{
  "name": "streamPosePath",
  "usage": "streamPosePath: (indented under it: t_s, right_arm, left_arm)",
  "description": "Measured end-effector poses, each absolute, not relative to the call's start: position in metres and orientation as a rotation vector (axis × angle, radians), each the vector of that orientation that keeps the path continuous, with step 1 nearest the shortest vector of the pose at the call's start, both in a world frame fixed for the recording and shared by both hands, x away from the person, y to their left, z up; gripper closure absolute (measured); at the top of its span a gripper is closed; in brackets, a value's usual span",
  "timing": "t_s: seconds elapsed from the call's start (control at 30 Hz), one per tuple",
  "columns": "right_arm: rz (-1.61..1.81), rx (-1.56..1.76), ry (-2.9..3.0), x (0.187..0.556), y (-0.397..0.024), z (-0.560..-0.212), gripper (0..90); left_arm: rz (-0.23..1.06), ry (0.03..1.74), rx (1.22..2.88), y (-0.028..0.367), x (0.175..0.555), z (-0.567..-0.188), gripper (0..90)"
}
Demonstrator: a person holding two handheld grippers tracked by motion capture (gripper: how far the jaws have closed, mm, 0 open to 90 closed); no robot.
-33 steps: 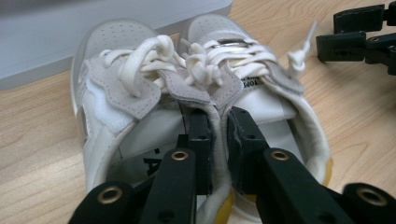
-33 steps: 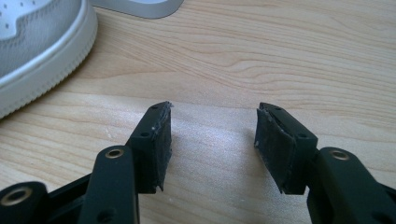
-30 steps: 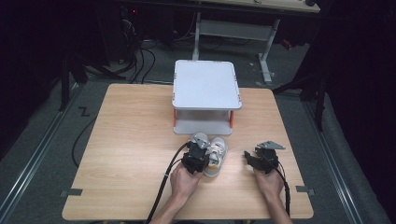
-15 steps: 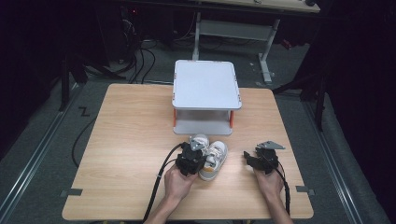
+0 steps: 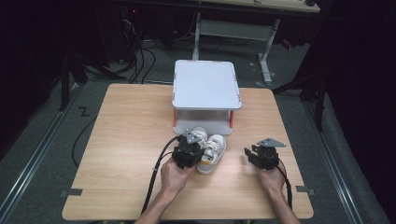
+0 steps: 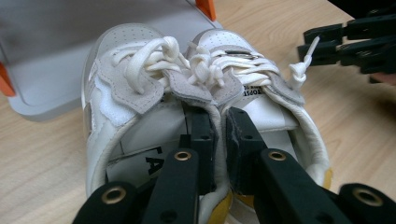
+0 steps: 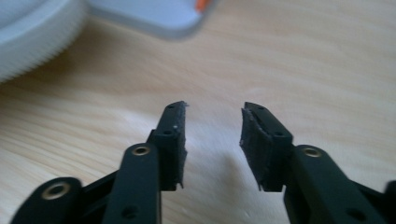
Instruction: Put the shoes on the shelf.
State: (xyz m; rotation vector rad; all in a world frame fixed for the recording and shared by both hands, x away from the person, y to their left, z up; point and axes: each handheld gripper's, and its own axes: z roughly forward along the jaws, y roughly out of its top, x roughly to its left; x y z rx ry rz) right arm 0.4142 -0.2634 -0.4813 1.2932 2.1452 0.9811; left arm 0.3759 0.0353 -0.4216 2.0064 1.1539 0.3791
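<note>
My left hand-held gripper is clamped on the two inner collars of the pair of small white shoes, pinching them together so both travel as one, and the pair sits on the table just in front of the grey two-tier shelf, between the table's middle and its near edge. My right hand-held gripper hangs over bare wood toward the right edge with its jaws spread and nothing between them. I judge the grasp done and the carrying left: neither tier of the shelf holds a shoe so far.
</note>
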Motion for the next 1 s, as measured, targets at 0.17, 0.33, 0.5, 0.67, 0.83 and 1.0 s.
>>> streamPosePath:
  t_s: [0.17, 0.33, 0.5, 0.67, 0.83, 1.0]
  right_arm:
    - [1.094, 1.233, 2.188, 0.417, -0.258, -0.46, 66.6]
    - [1.185, 1.19, 2.207, 0.422, -0.251, -0.441, 61.5]
    - [1.27, 1.133, 2.177, 0.426, -0.246, -0.42, 54.3]
    - [1.32, 1.085, 2.148, 0.433, -0.239, -0.395, 57.8]
    - [1.334, 1.044, 2.135, 0.44, -0.232, -0.376, 60.4]
    - [1.328, 0.99, 2.107, 0.447, -0.222, -0.358, 60.3]
  left_arm:
    - [0.394, 1.148, 2.012, 0.036, 0.385, -0.419, 82.1]
    - [0.417, 1.146, 2.029, 0.036, 0.395, -0.417, 82.1]
    - [0.435, 1.16, 2.041, 0.036, 0.407, -0.417, 82.0]
    - [0.423, 1.171, 2.035, 0.035, 0.418, -0.419, 82.0]
    - [0.428, 1.18, 2.029, 0.033, 0.427, -0.422, 82.0]
    - [0.44, 1.186, 2.014, 0.03, 0.435, -0.423, 82.0]
